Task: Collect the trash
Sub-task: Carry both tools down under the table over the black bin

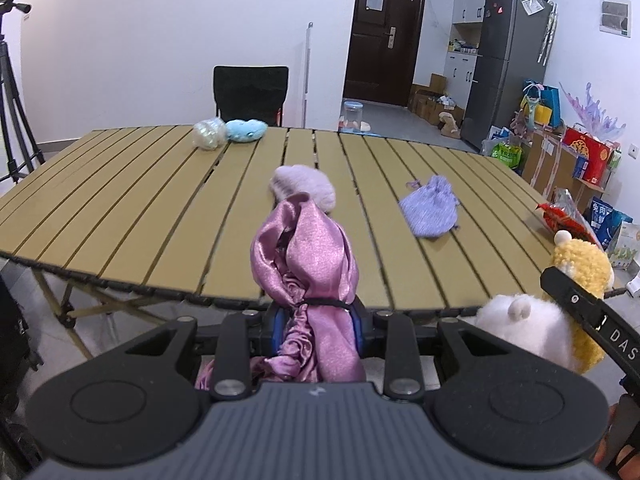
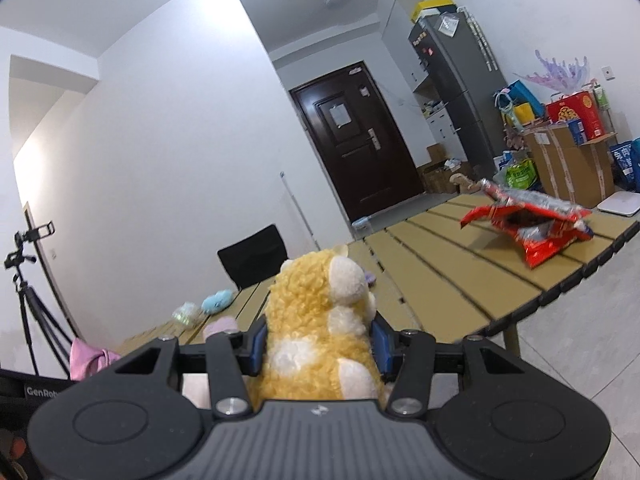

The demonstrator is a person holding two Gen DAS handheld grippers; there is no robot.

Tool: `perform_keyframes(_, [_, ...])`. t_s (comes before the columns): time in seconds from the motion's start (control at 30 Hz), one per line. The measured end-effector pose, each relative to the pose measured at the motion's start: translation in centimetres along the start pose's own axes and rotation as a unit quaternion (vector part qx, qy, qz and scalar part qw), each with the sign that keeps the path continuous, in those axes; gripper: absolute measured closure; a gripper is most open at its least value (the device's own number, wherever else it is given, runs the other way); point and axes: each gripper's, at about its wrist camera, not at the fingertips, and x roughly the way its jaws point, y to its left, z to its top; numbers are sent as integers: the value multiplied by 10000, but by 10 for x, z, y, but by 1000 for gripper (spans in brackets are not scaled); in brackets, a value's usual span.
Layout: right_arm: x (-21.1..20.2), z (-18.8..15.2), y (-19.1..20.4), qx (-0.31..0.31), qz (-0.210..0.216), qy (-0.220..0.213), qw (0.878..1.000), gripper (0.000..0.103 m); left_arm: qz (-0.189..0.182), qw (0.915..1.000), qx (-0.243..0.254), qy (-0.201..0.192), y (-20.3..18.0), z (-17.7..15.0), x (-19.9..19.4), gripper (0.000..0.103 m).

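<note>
My left gripper [image 1: 318,320] is shut on a pink satin cloth [image 1: 308,264] that bunches up between its blue pads, held just off the near edge of the slatted table [image 1: 160,208]. My right gripper [image 2: 320,344] is shut on a yellow-and-white plush toy [image 2: 320,320], which also shows at the right of the left wrist view as plush toy [image 1: 576,264]. An opened red snack bag [image 2: 532,228] lies near the table's right edge. A crumpled clear wrapper [image 1: 208,133] sits at the far side.
On the table lie a lilac fluffy item [image 1: 308,184], a purple drawstring pouch [image 1: 430,210] and a blue plush [image 1: 246,130]. A black chair [image 1: 251,94] stands behind the table. A tripod [image 1: 14,80] is at left; a fridge [image 1: 508,60] and boxes crowd the right.
</note>
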Motion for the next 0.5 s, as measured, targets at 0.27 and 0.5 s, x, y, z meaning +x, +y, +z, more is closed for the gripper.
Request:
perform_keyframes(0.27, [-14, -27, 17, -181, 88, 323, 9993, 54, 78, 9999, -32, 104, 21, -22, -13, 72])
perform_keyframes(0.5, [-22, -49, 27, -346, 103, 641, 9973, 54, 153, 9996, -57, 243, 36, -45, -18, 72])
